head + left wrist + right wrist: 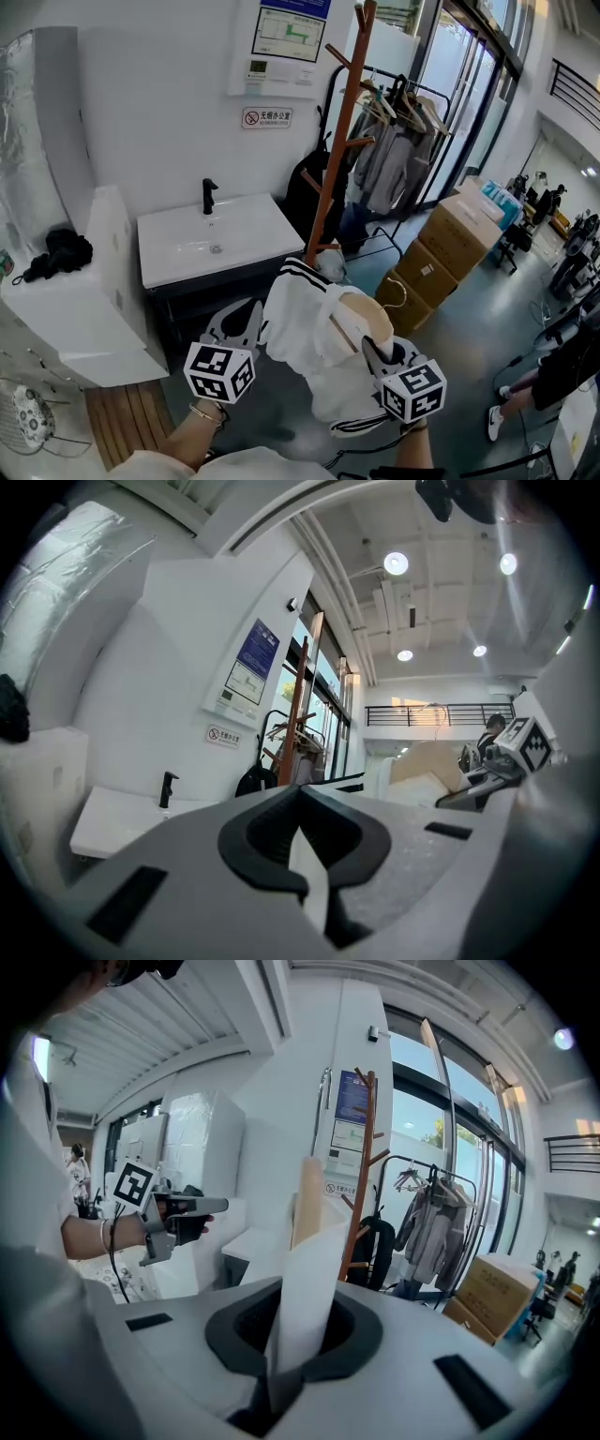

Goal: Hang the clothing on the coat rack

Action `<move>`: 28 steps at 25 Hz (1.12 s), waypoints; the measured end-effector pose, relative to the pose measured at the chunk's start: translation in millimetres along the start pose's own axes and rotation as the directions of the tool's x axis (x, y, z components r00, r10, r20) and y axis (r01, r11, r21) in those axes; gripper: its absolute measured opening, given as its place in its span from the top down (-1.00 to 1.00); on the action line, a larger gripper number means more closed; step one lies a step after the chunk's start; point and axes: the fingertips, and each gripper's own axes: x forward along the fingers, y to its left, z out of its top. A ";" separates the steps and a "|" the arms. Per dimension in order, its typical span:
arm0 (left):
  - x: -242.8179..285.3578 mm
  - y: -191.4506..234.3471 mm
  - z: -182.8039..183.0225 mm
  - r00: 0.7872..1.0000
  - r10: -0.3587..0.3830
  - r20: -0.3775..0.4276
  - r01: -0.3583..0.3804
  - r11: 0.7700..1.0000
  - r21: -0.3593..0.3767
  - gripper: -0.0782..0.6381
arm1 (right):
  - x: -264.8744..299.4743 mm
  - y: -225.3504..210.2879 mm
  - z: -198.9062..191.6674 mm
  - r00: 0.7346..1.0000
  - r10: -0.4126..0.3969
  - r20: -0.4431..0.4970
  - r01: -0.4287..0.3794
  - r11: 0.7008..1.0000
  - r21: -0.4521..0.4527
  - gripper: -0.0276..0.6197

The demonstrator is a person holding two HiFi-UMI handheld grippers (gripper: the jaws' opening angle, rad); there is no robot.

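Observation:
A white garment with black stripes (pixel 309 342) hangs on a wooden hanger (pixel 367 315) in front of me, held between both grippers. My left gripper (pixel 251 321) is shut on the garment's left edge; a strip of white cloth (pixel 315 874) shows between its jaws. On the hanger's end my right gripper (pixel 371 349) is shut, with white cloth (pixel 307 1297) and the wooden tip (pixel 307 1199) rising out of its jaws. The brown wooden coat rack (pixel 339 141) stands just beyond the garment, right of the sink. It also shows ahead in both gripper views: coat rack (pixel 298 705), coat rack (pixel 362 1176).
A white sink (pixel 192 255) with a black tap stands to the left of the rack. A black bag (pixel 302 192) hangs behind the rack. A clothes rail with grey garments (pixel 398 145) and cardboard boxes (pixel 452 242) stand to the right. A white cabinet (pixel 89 314) is at left.

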 end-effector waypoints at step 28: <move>66.8 -17.8 -18.8 0.995 0.095 0.013 -0.096 0.995 0.038 0.77 | 37.9 -68.0 -16.3 0.985 0.171 -0.018 -0.172 0.972 -0.162 0.80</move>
